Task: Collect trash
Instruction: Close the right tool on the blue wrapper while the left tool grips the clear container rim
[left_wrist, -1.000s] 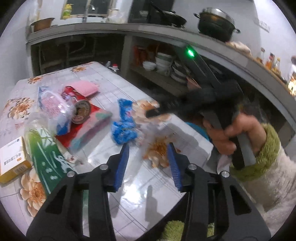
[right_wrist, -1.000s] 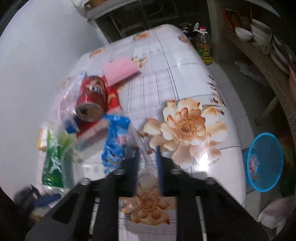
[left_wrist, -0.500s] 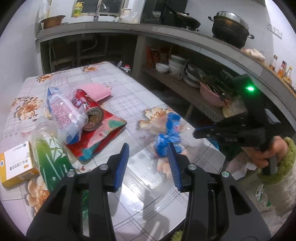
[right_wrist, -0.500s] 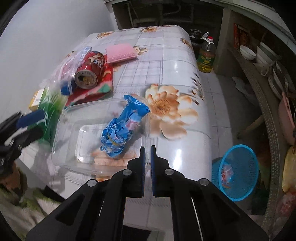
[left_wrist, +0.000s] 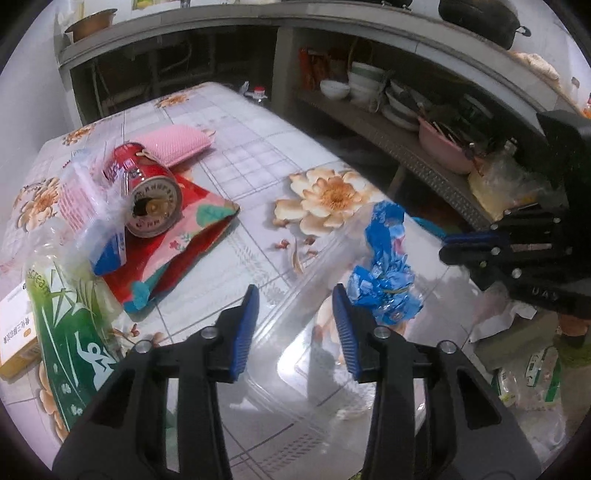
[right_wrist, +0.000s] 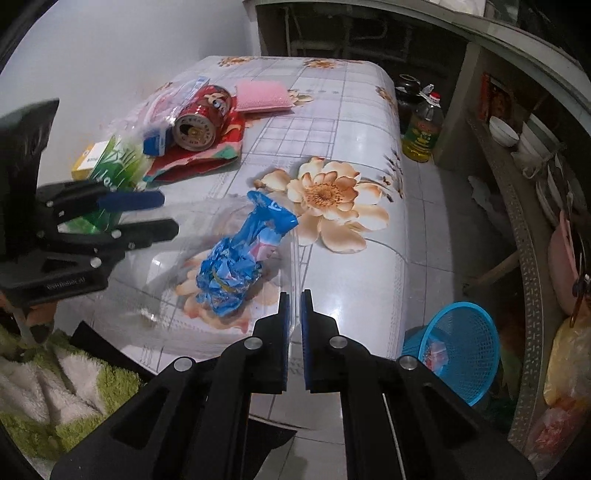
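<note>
While right gripper (right_wrist: 294, 306) pinches the clear tray (right_wrist: 155, 280) by its right rim, jaws nearly shut on the thin plastic wall, tray sits tilted over the near part of the table (right_wrist: 354, 110). Blue wrapper (right_wrist: 240, 258) lying crumpled inside tray, toward its right side. Left gripper (left_wrist: 295, 314) partly open, jaws just been closing, straddling the tray's left rim; pads not visibly pressing on it. Wrapper just right of the left gripper's right pad.

Clutter bunched at table's far-left: red can (left_wrist: 147, 192) on its side atop a red packet (left_wrist: 192, 236), pink sponge (left_wrist: 177, 142) behind, green pack (left_wrist: 70, 332) and yellow box (left_wrist: 14, 332) at the left edge, clear bag (left_wrist: 88, 206) against the can. Rest of tabletop from flower print to far and right edges bare. Right edge of table drops to tiled floor; blue basket (right_wrist: 461, 347) standing on the floor just off the near-right corner, some scrap already in it. Oil bottle (right_wrist: 423, 129) on floor by far-right corner. Shelf with bowls (right_wrist: 517, 140) further right, floor strip between it and table.
</note>
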